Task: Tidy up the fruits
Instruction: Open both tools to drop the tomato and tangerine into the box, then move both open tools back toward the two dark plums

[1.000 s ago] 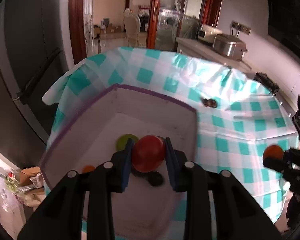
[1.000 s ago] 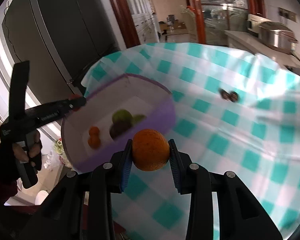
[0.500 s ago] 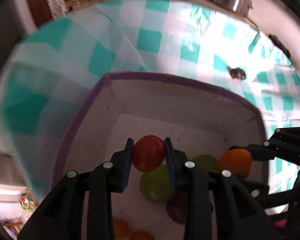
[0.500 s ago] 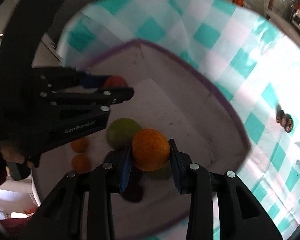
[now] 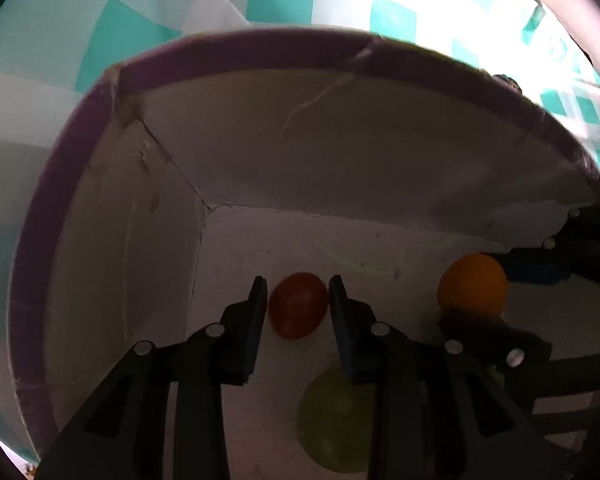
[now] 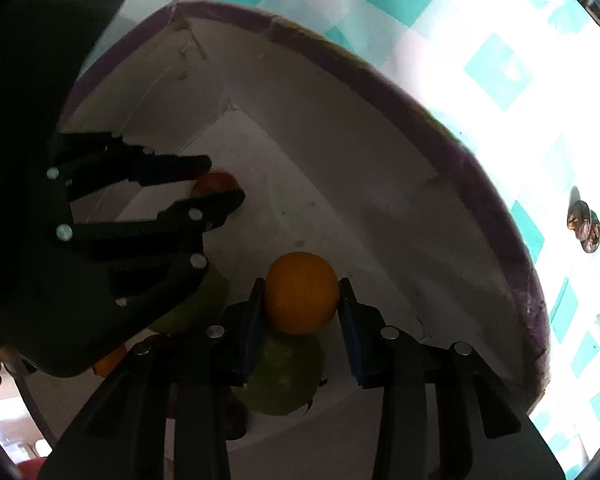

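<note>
Both grippers are down inside the purple-rimmed box [image 5: 236, 46] on the teal checked cloth [image 6: 496, 68]. The left gripper [image 5: 298, 308] is letting go: its jaws are spreading, with thin gaps either side of the red fruit [image 5: 298, 306] near the box's left wall. The right gripper [image 6: 302, 300] is opening too, its pads about level with the orange [image 6: 302, 292] above a green fruit [image 6: 284, 380].
</note>
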Available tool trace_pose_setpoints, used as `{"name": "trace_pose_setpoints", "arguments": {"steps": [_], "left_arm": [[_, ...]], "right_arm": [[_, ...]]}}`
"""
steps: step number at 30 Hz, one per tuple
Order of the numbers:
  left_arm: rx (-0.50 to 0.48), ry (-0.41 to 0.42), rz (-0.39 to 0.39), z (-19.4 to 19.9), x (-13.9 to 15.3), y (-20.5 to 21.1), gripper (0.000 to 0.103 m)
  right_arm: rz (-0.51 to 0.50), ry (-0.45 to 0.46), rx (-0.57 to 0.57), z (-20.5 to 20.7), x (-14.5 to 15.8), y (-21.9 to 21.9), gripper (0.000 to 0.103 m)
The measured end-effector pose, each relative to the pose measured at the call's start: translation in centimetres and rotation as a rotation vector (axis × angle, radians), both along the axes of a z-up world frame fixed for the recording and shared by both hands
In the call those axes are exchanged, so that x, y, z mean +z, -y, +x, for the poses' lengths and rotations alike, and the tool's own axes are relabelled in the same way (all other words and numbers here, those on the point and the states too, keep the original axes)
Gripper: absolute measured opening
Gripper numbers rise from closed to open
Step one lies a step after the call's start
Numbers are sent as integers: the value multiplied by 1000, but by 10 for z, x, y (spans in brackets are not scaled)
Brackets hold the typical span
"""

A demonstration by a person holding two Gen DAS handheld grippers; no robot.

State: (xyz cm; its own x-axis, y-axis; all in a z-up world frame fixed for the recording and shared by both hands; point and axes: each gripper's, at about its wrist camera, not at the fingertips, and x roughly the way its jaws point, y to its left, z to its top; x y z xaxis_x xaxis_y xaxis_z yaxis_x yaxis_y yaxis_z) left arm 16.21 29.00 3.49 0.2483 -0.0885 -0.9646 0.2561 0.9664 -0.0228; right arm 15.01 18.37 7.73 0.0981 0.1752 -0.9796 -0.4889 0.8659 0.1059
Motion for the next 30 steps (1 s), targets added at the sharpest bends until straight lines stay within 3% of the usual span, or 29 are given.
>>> {"name": "trace_pose_setpoints", "arguments": {"steps": [6,10,14,16,19,21,25,30], "left_arm": [[41,41,47,-6,3,3,65],[87,99,53,-22,24,-2,80],[146,230,113,-61,65,0,82],[186,309,121,-84,91,5,89],[234,473,94,-132,138,20,101],[250,576,70,-169,166,40,101],[212,663,18,-212,196,94,101],[104,640,-79,-250,202,174,101]], "right_arm": [[22,69,-21,-10,16,2,52],[113,172,-27,-38,54,18,61],[268,303,-88,-89,99,66,73],[311,366,-111,-121,115,97,76],[299,422,-142,-157,128,142,79],[292,428,-201,-176,128,186,79],[325,427,-364,-211,122,271,79],[331,455,-445,-252,120,337,79]]}}
